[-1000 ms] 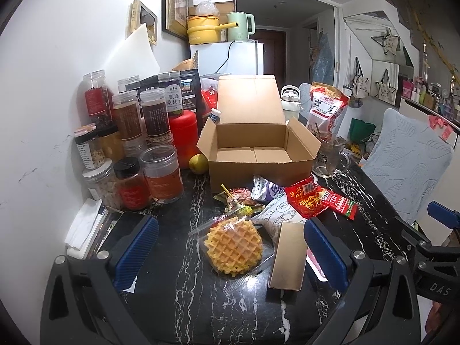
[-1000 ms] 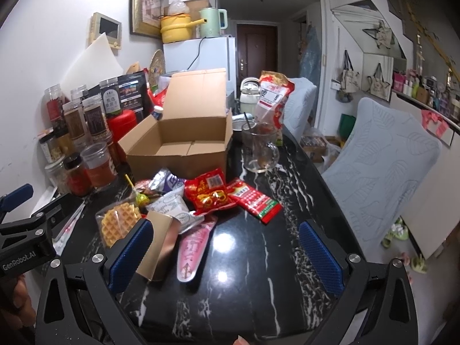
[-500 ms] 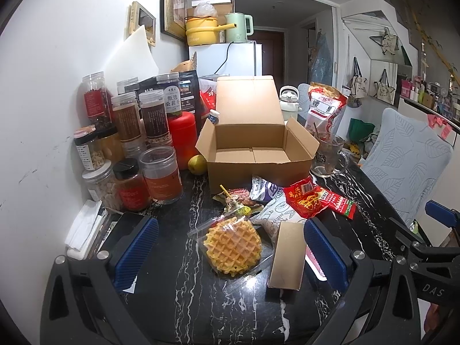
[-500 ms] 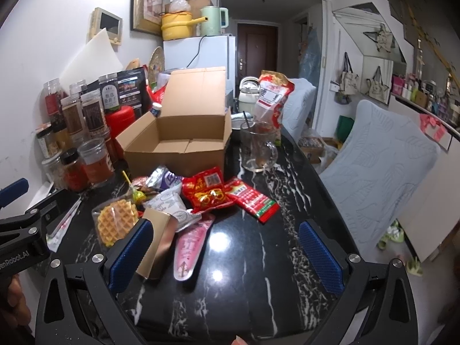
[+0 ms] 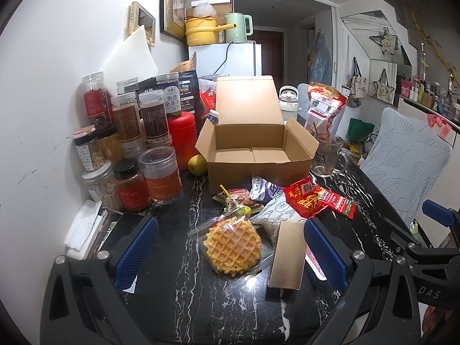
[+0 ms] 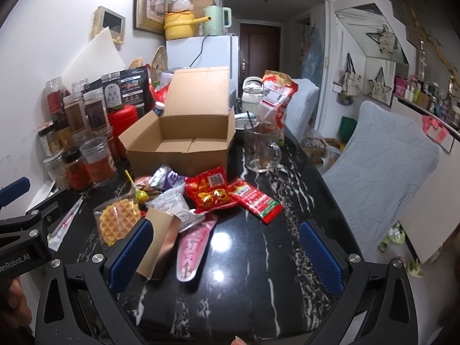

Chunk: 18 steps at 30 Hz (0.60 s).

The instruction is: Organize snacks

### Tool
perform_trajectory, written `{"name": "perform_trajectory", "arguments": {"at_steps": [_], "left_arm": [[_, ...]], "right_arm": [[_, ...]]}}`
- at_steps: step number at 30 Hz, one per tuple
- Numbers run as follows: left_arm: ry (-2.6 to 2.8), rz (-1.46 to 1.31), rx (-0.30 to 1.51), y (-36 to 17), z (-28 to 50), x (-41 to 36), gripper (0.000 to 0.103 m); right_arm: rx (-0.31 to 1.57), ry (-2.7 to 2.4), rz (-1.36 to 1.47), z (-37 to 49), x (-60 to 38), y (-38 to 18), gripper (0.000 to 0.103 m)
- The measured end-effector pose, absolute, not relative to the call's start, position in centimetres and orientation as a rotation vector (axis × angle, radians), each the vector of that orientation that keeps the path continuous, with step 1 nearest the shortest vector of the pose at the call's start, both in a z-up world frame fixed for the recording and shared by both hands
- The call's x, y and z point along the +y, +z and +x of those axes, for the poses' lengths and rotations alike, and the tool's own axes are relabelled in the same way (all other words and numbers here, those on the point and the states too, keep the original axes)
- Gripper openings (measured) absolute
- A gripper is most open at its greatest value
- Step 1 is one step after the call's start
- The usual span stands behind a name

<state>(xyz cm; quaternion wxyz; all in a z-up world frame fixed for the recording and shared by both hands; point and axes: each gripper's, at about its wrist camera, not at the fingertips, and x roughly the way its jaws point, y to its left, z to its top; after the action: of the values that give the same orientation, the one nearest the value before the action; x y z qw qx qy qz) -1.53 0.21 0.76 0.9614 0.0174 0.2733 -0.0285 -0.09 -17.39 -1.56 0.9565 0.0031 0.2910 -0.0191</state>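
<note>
An open cardboard box (image 5: pixel 253 155) (image 6: pixel 184 146) stands empty on the black marble table (image 5: pixel 178 281). In front of it lie loose snacks: a bagged waffle (image 5: pixel 233 245) (image 6: pixel 118 224), a gold packet (image 5: pixel 287 258) (image 6: pixel 161 244), a pink packet (image 6: pixel 192 250), red packets (image 5: pixel 307 201) (image 6: pixel 210 194) and white and purple wrappers (image 6: pixel 169 201). My left gripper (image 5: pixel 230 250) is open, its fingers either side of the waffle and gold packet, held above them. My right gripper (image 6: pixel 224 253) is open and empty over the table's near part.
Several jars (image 5: pixel 138 149) and a red canister (image 5: pixel 182 135) crowd the left wall. A glass mug (image 5: pixel 327 155) (image 6: pixel 261 152) and a red-white bag (image 5: pixel 325 109) stand right of the box. A lemon (image 5: pixel 197 164) lies at the box's left. A padded chair (image 6: pixel 379 166) is at right.
Both grippers have drifted slightly; the right wrist view has eased a little forward and left. Nothing on the table has moved and both stay open.
</note>
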Motion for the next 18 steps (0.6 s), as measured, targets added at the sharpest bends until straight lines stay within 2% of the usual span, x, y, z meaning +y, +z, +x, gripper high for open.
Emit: {"name": "perform_trajectory", "arguments": {"at_steps": [18], "left_arm": [[-0.034,0.036,0.573,-0.5,-1.5,2.0,0.103]], "right_arm": [[0.618,0.037,0.013,0.8,-15.0,-3.1,0.103]]}}
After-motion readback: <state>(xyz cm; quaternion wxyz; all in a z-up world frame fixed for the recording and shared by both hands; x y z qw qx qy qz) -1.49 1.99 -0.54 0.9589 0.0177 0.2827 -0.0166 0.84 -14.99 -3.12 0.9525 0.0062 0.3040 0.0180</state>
